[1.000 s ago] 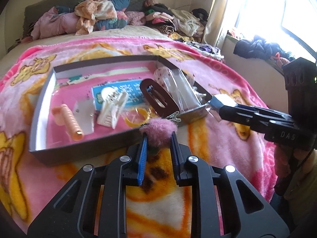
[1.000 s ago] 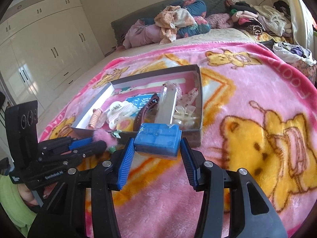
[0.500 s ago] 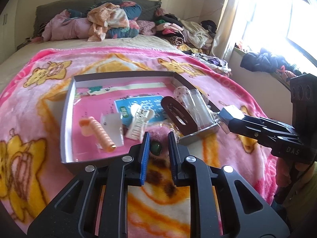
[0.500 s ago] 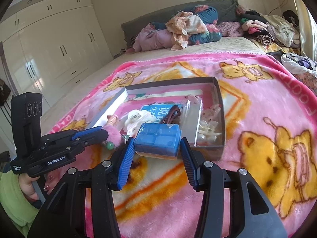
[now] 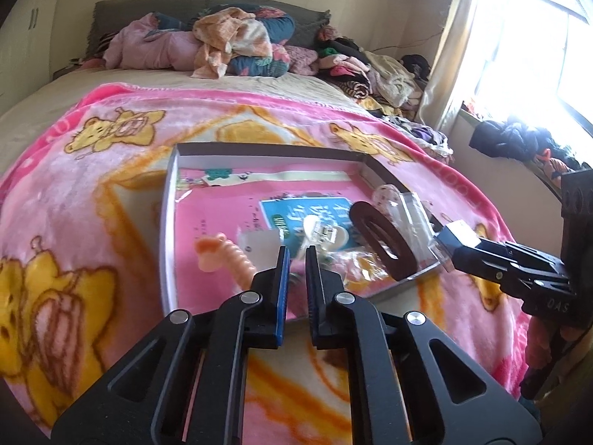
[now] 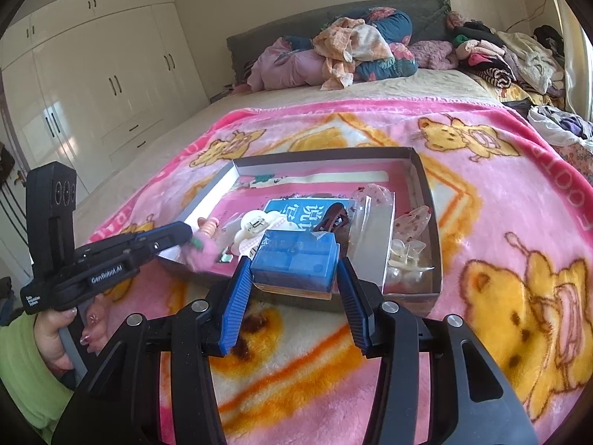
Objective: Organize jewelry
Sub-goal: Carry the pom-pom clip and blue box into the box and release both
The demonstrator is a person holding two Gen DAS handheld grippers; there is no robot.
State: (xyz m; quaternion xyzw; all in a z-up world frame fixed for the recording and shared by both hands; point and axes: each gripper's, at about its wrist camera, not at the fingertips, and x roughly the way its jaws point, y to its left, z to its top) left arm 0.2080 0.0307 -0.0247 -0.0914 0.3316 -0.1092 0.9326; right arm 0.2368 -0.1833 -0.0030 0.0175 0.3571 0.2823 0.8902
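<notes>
Now left tongs [image 6: 187,228] clenched on pink pompom [image 6: 202,254] over tray [image 6: 426,178] edge; right tongs [image 6: 294,263] grasping blue box [image 6: 294,257].

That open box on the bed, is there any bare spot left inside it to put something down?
Yes: the box floor is bare between the cream strip along its far wall and the blue card. The near half and right side are crowded with clips.

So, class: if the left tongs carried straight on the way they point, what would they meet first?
Probably the white claw clip lying in the tray, directly beyond the left tongs; depth is unclear.
</notes>
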